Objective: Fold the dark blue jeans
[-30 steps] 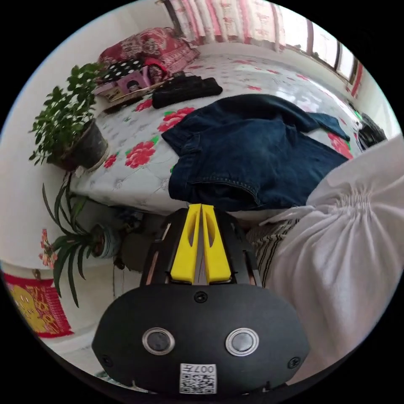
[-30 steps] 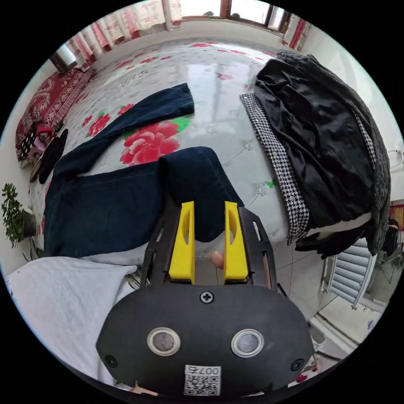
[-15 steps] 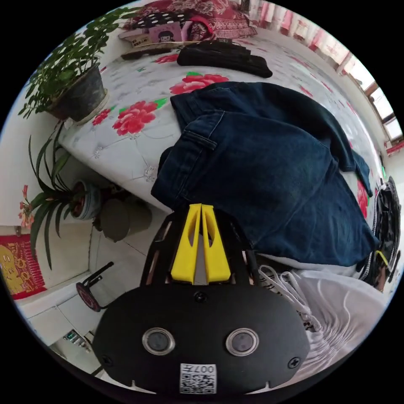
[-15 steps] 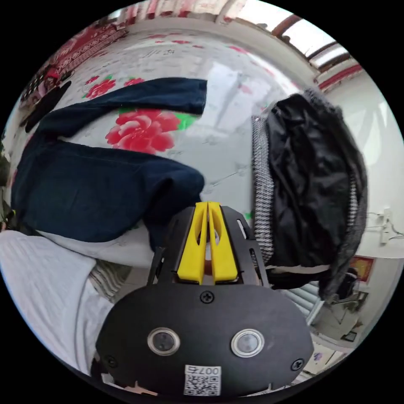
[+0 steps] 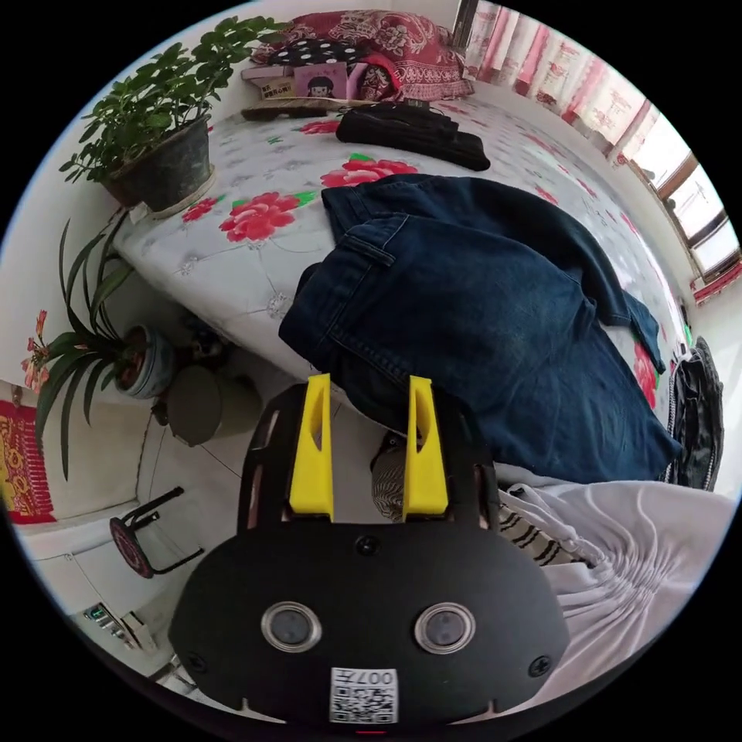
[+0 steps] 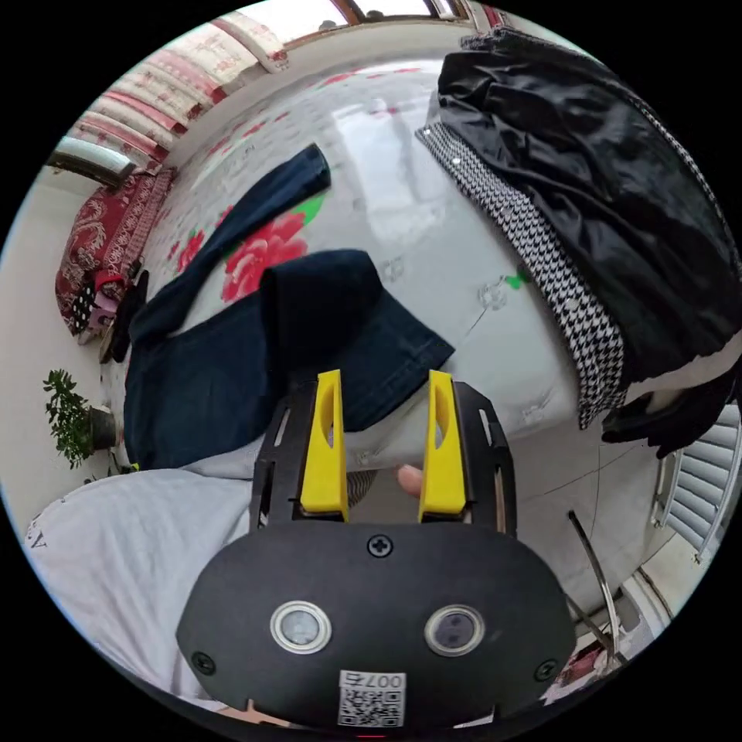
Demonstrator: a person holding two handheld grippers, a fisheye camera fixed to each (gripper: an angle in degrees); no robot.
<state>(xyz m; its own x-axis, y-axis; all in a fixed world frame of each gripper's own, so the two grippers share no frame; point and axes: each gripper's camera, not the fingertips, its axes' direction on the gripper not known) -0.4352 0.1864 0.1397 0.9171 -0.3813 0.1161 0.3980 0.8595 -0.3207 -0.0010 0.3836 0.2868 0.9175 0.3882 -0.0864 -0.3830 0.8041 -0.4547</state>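
Jeans [image 5: 495, 309] lie spread on the floral bed [image 5: 255, 255], waist over the near edge, one leg [image 6: 247, 224] splayed away, the other doubled back. Left claw [image 5: 363, 386] and right claw [image 6: 384, 382] both gape wide, empty, at the near edge. Judged step: between grasps; next, pinch the waist and hem.

Left claw [image 5: 364, 386], right claw [image 6: 385, 382]: jaws apart.
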